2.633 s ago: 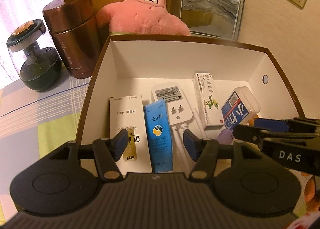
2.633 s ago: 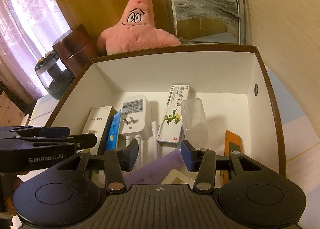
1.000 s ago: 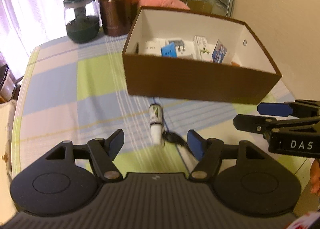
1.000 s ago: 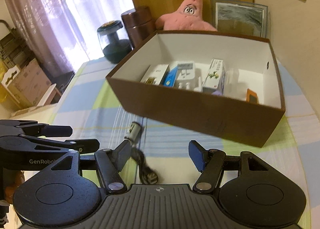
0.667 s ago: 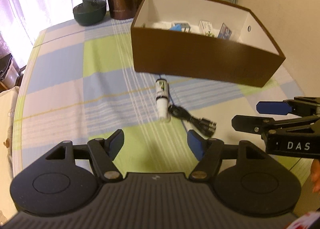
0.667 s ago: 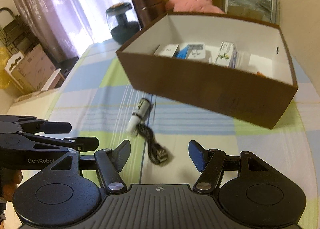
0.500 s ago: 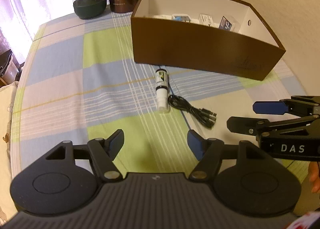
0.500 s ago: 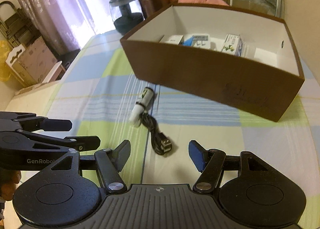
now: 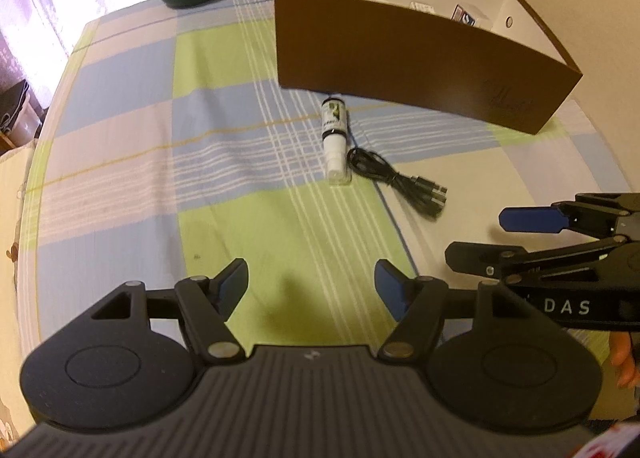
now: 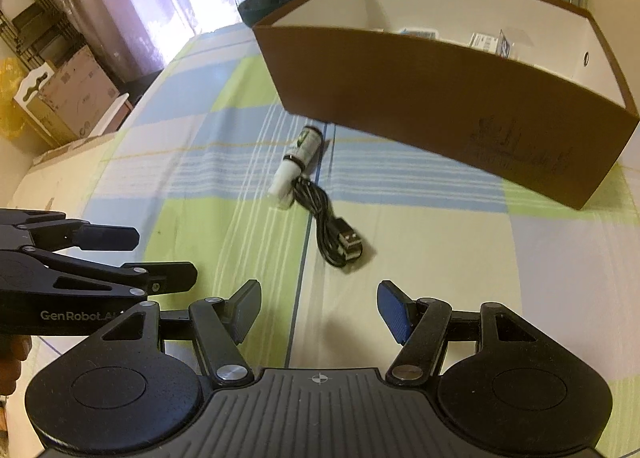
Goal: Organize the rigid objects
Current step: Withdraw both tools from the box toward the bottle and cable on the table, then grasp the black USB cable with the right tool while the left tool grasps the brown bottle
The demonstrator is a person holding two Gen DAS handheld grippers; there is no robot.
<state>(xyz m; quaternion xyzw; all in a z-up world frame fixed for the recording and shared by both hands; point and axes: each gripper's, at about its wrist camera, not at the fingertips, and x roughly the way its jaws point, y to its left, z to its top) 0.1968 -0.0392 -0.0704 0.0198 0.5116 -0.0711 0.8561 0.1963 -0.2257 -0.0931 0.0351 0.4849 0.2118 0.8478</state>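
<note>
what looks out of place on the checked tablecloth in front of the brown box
Two things lie loose outside the brown cardboard box: a small white spray bottle on its side and a bundled black USB cable touching its tip. The other small items are already inside the box.

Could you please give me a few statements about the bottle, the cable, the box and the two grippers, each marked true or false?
1. The small bottle lies on its side on the tablecloth. True.
2. The black cable is inside the brown box. False: it lies on the cloth beside the bottle.
3. The left gripper holds the bottle. False: it is open and empty.
4. The right gripper is open and empty. True.
</note>
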